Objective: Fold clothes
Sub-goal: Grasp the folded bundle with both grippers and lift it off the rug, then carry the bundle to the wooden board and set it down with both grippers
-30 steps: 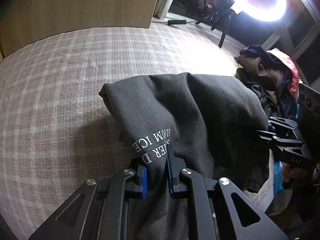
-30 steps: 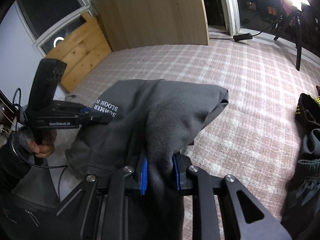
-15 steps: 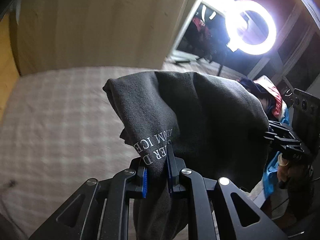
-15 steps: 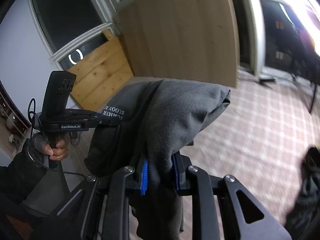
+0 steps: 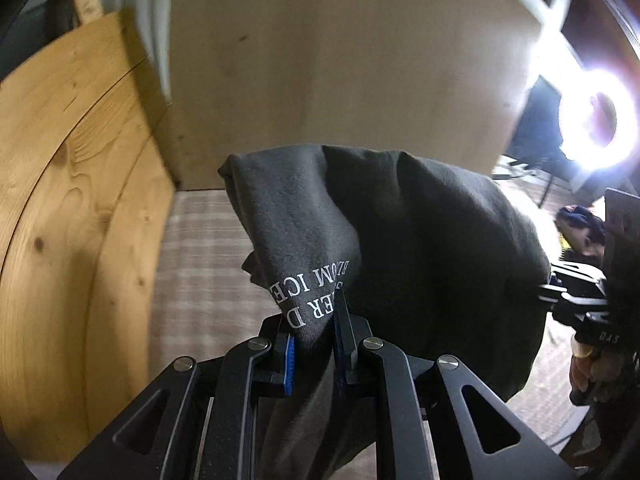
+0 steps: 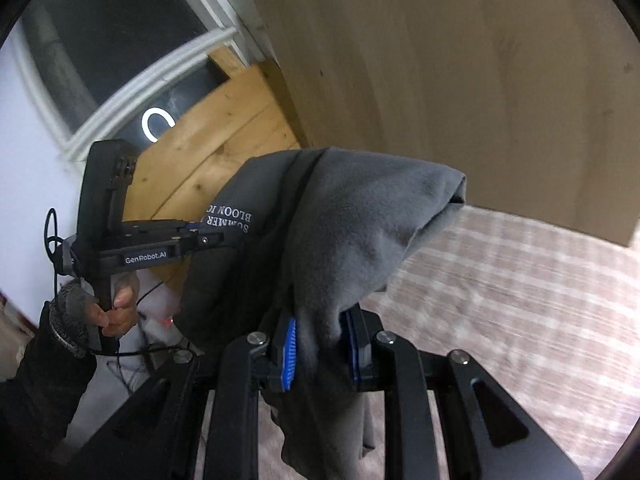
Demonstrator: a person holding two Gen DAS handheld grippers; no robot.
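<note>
Dark grey garment (image 5: 420, 240) held up in the air between both grippers, bunched and folded over itself, with white printed lettering (image 5: 316, 296) showing upside down near the left grip. Left gripper (image 5: 314, 354) closed tight on the printed edge of the cloth, blue pads (image 5: 291, 364) pressing either side of the fabric. Right gripper (image 6: 320, 350) likewise clamped on a thick fold of the same garment (image 6: 360, 232), cloth hanging down below the pads. Seen from the right wrist, the left gripper (image 6: 224, 240) out at the left, gripped by a hand (image 6: 116, 312) in a dark sleeve. Below and behind the garment, a pink checked bedcover (image 6: 520, 300), not touching the raised cloth. Light wooden board (image 5: 340, 60) upright behind. Ring light (image 5: 596, 120) glaring at far right of the left view.
</note>
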